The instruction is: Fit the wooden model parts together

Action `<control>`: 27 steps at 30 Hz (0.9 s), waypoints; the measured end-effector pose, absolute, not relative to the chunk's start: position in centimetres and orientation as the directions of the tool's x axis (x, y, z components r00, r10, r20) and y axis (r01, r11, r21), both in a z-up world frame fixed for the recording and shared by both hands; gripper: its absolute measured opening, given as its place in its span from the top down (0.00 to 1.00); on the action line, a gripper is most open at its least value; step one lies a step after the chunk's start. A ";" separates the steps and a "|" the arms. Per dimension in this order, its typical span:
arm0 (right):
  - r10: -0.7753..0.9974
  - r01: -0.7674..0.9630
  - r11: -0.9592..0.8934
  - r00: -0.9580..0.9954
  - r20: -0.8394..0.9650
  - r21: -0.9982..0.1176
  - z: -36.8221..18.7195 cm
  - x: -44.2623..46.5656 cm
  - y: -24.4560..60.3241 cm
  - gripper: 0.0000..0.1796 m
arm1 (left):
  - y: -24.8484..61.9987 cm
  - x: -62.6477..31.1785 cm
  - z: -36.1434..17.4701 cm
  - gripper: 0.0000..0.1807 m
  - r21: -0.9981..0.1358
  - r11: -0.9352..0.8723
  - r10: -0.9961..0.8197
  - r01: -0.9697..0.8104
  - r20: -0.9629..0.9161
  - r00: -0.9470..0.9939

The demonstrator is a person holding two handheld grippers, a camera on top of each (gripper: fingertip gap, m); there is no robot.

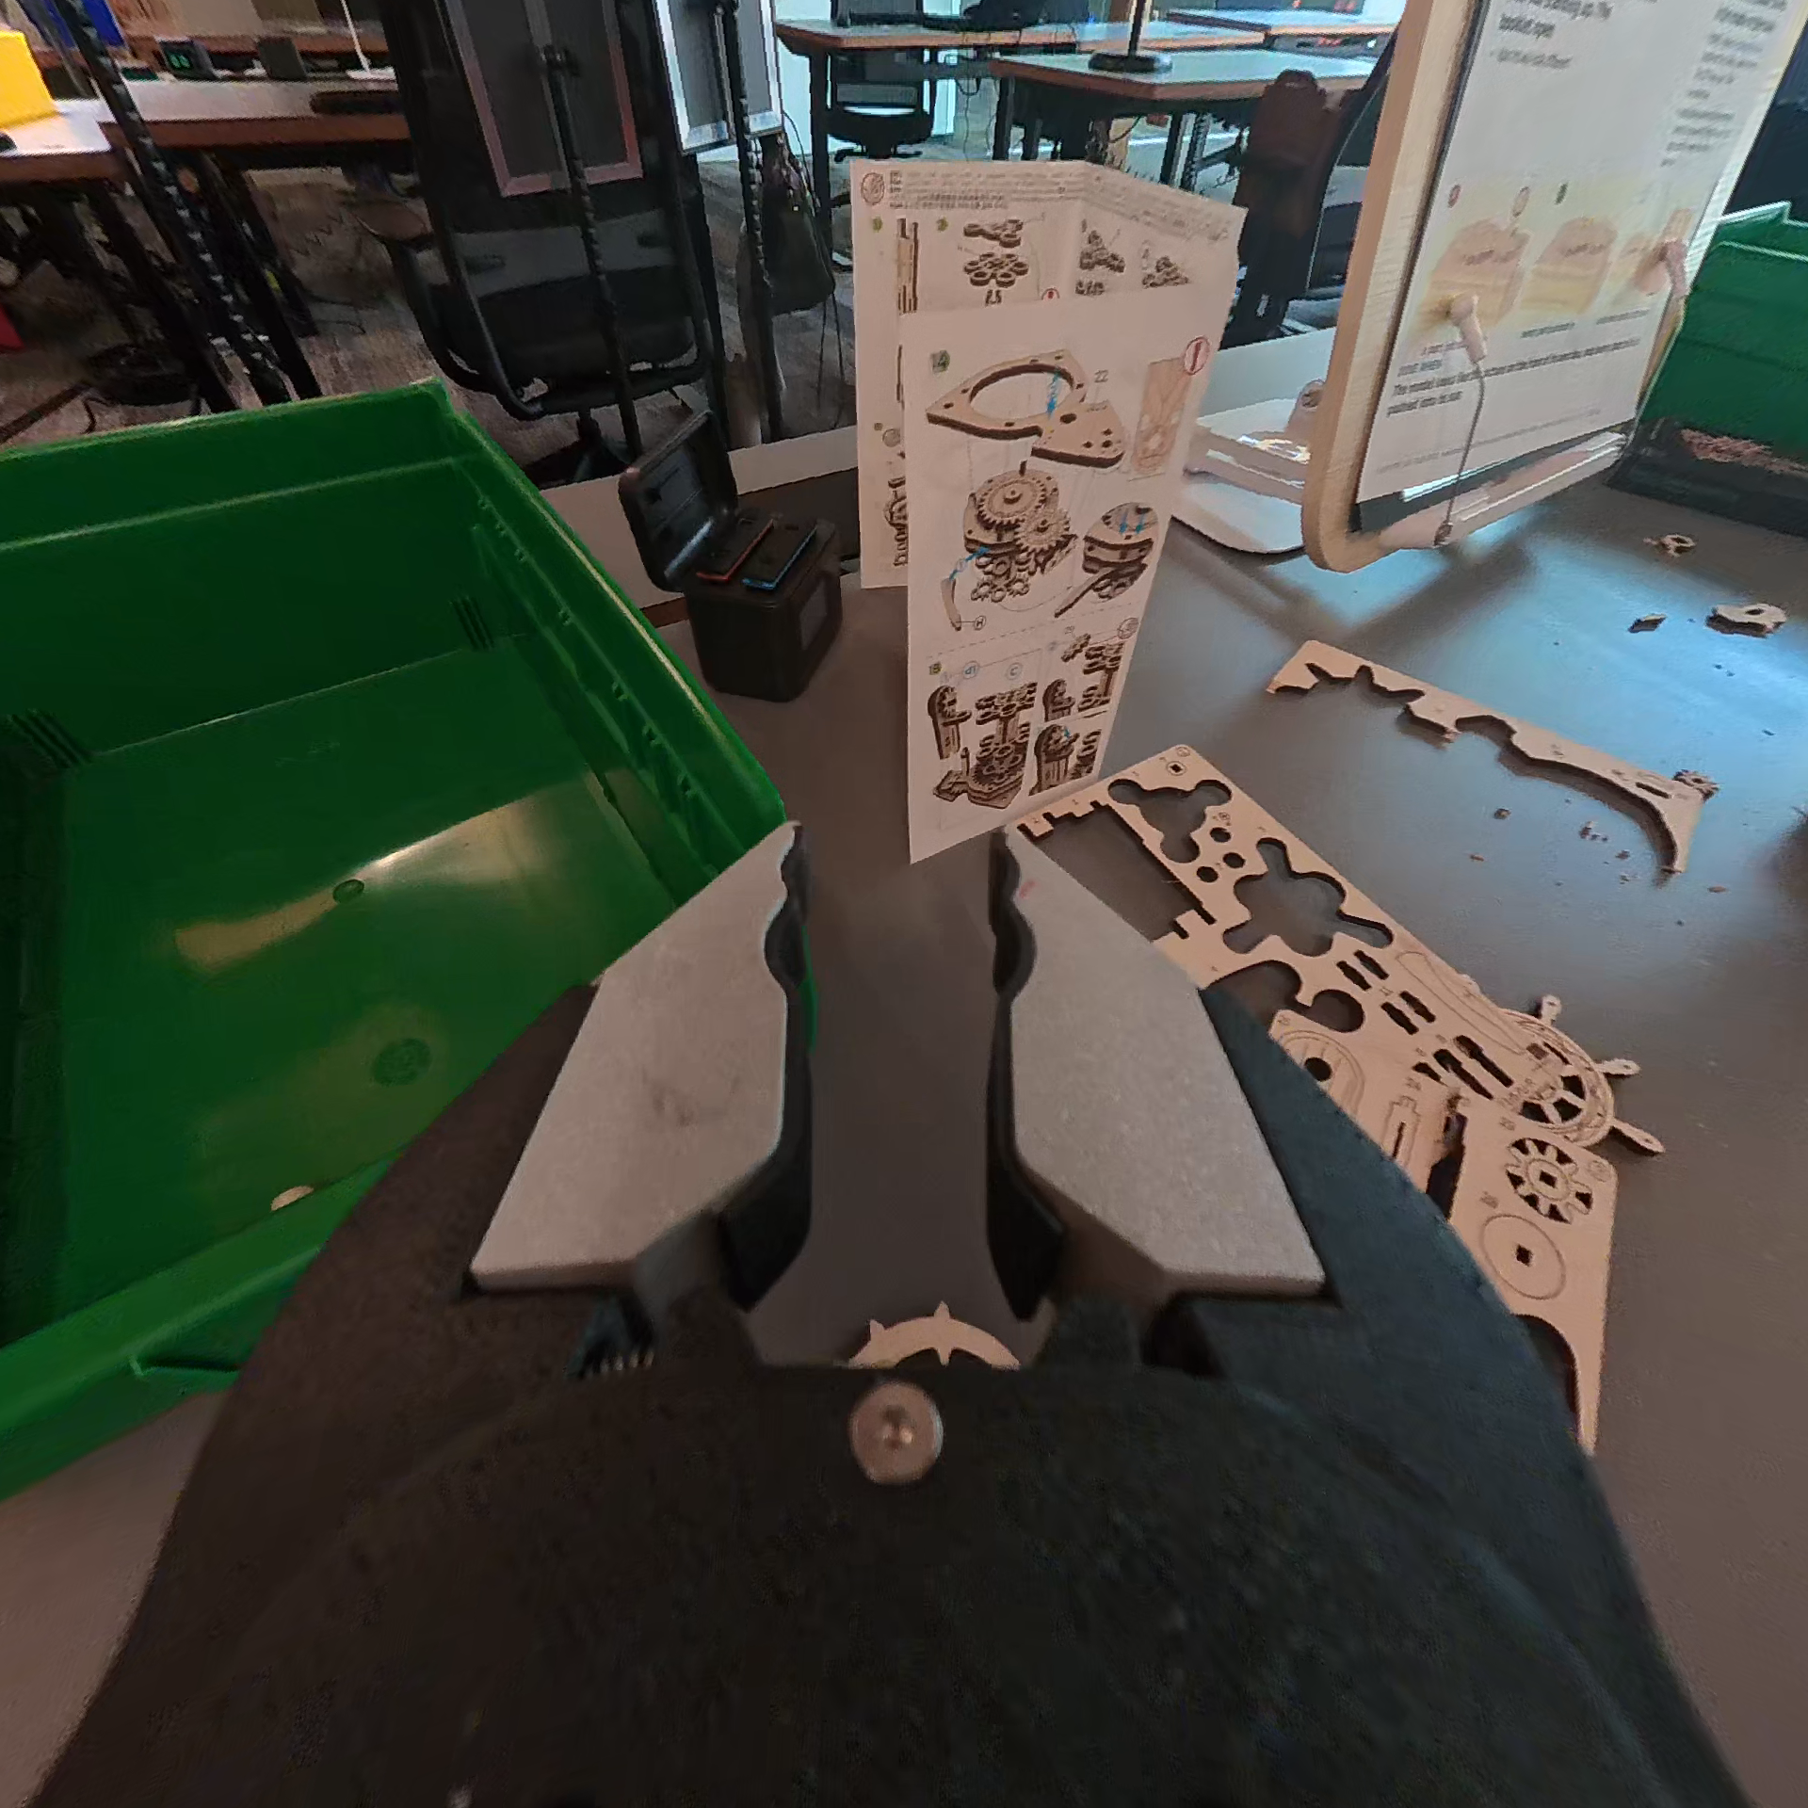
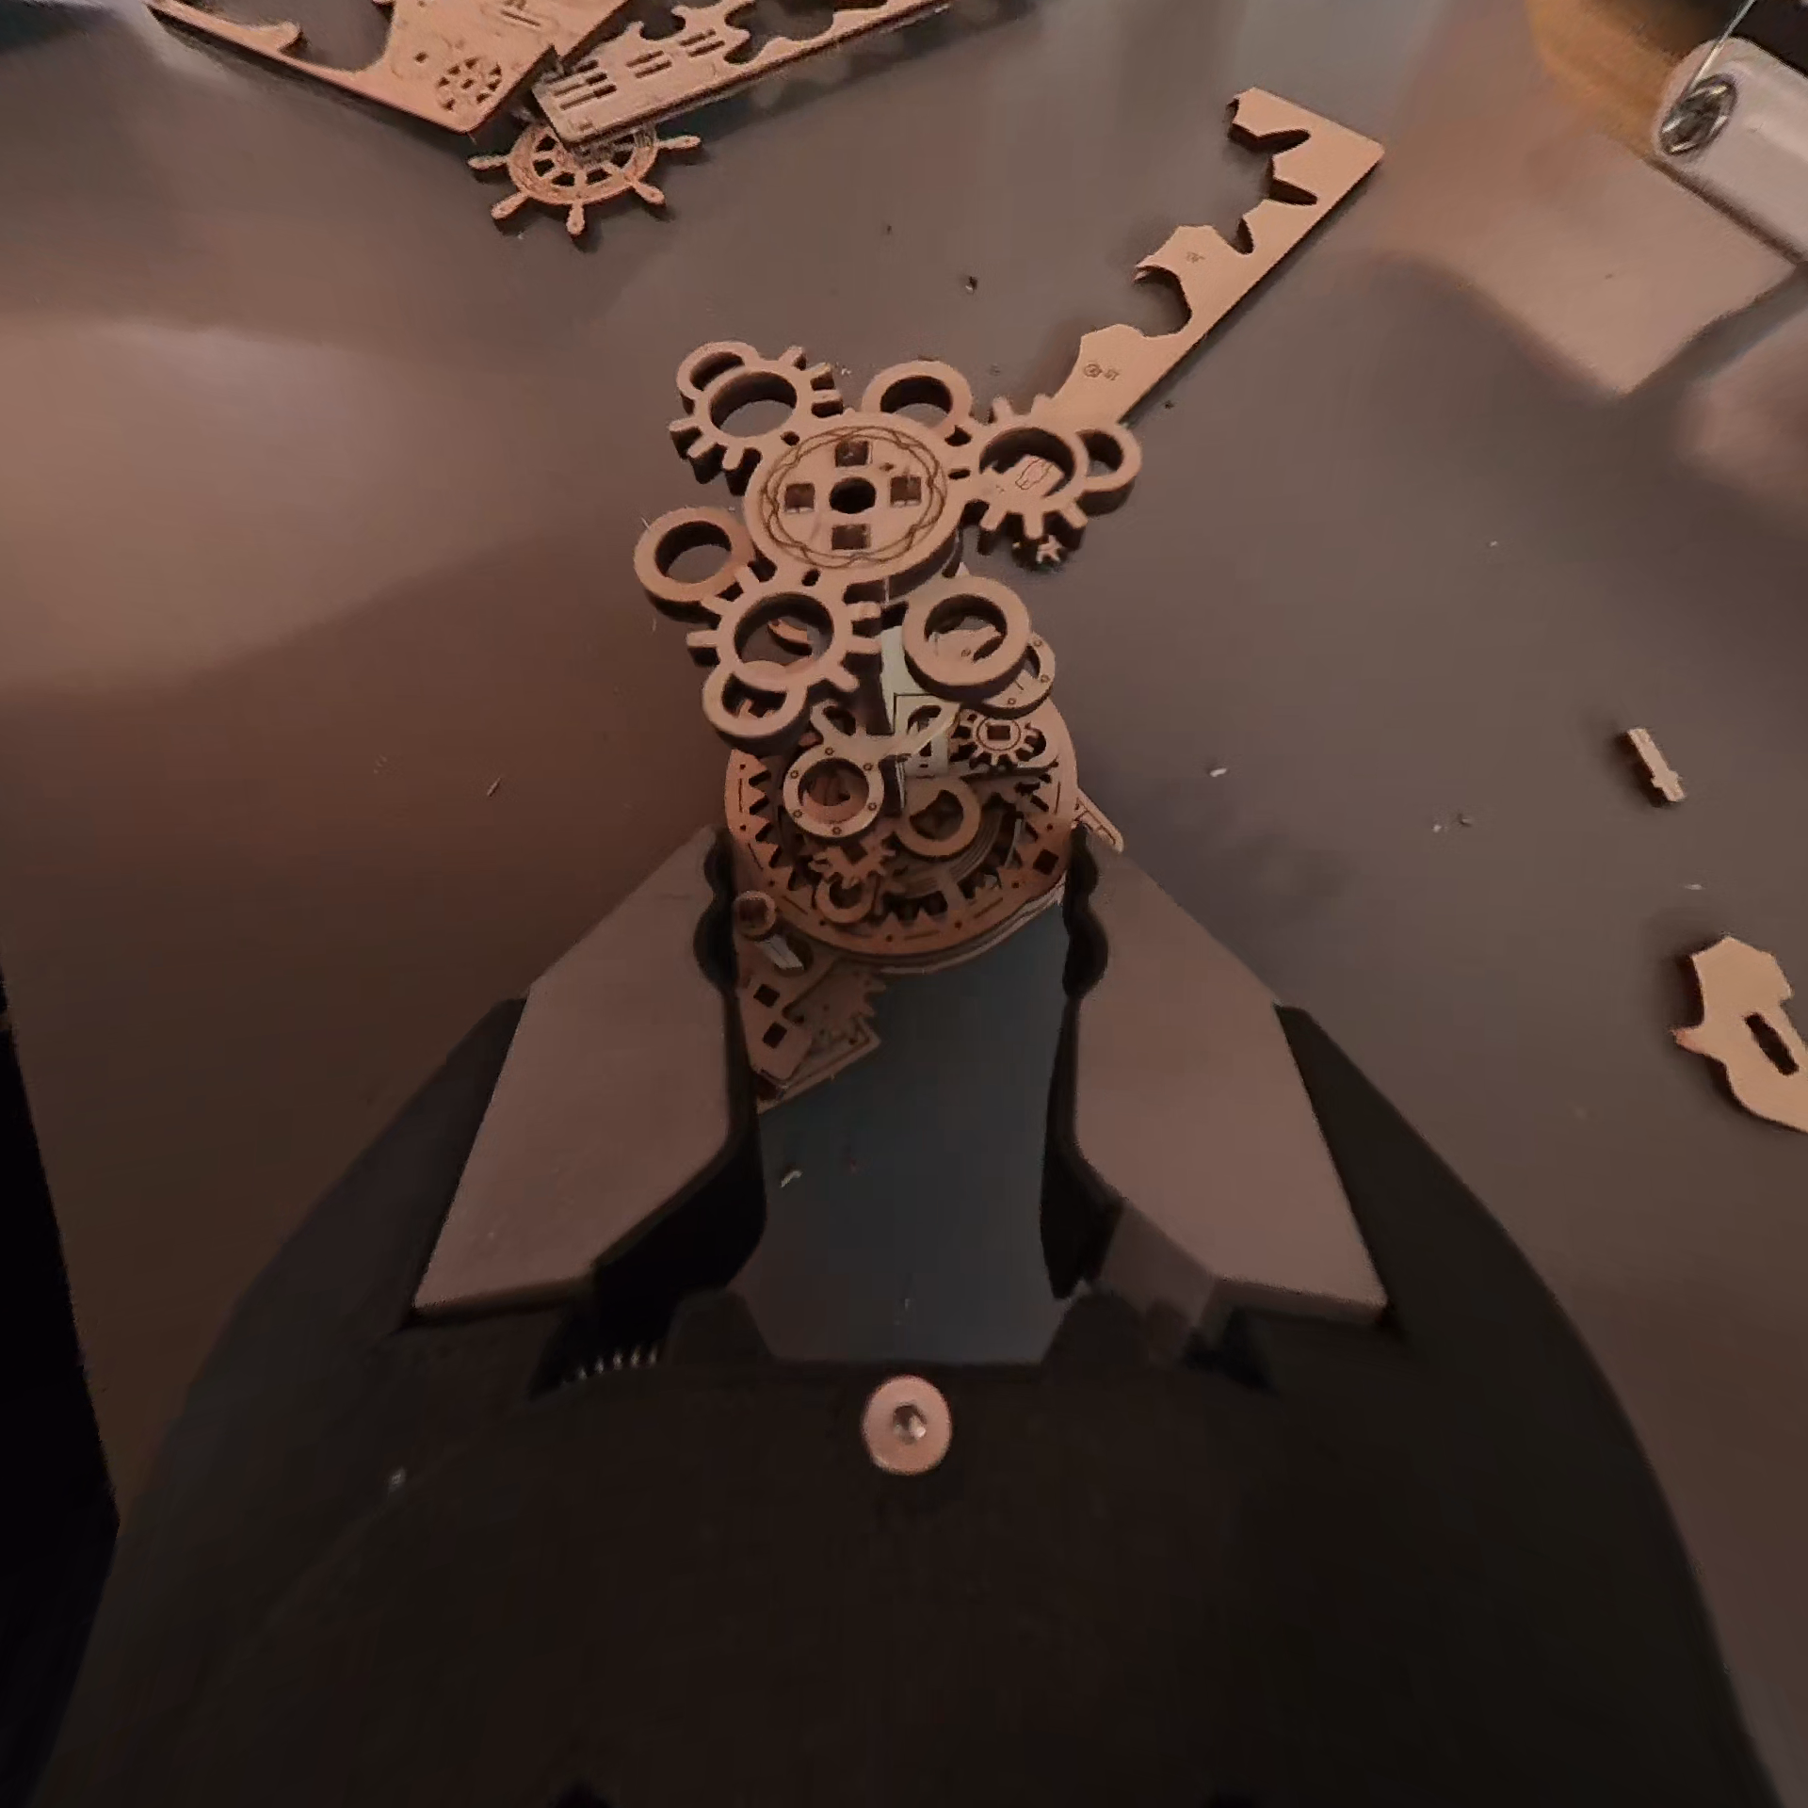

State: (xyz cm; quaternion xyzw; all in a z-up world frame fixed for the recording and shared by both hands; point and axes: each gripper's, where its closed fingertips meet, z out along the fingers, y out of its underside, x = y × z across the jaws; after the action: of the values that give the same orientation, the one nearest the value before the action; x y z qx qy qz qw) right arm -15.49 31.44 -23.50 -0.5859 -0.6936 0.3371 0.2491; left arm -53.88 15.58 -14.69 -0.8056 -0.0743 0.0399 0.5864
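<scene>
Left gripper (image 1: 900, 881) nearest the lens, jaws apart, nothing between the tips; a small pale toothed wooden piece (image 1: 934, 1338) shows low by its base, whether it lies on the table or is caught there I cannot tell. Green bin (image 1: 293, 783) just left, probably for parts or offcuts. Grey table (image 1: 1468, 881) bears the rest. Instruction sheet (image 1: 1017, 548) stands upright straight ahead, likely so the diagrams can be read while both hands are busy. Punched-out wooden sheet (image 1: 1321, 978) lies flat just right of the left gripper, its pieces within reach. Black box (image 1: 753, 587) behind the bin.

Right gripper (image 2: 895, 871) is clamped on the round gear base of the wooden model (image 2: 881, 685), tips on either side, apparently to steady it for the next part. Ringed top plate stands clear above. Long offcut strip (image 2: 1262, 245), ship's wheel (image 2: 577, 171) and small loose piece (image 2: 1741, 1037) lie apart on the table.
</scene>
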 end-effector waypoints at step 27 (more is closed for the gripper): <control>0.570 0.567 -0.450 -0.413 -0.710 -0.690 -16.4 -19.1 30.2 0.64 | 15.7 -53.9 -15.4 0.82 -0.939 -0.340 0.161 0.055 0.000 0.987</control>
State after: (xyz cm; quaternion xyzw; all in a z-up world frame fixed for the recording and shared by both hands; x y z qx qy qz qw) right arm -19.12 30.16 -16.43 -0.5415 -0.5246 0.6570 0.0012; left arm -53.94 15.74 -15.43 -0.8172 -0.0662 0.0463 0.5707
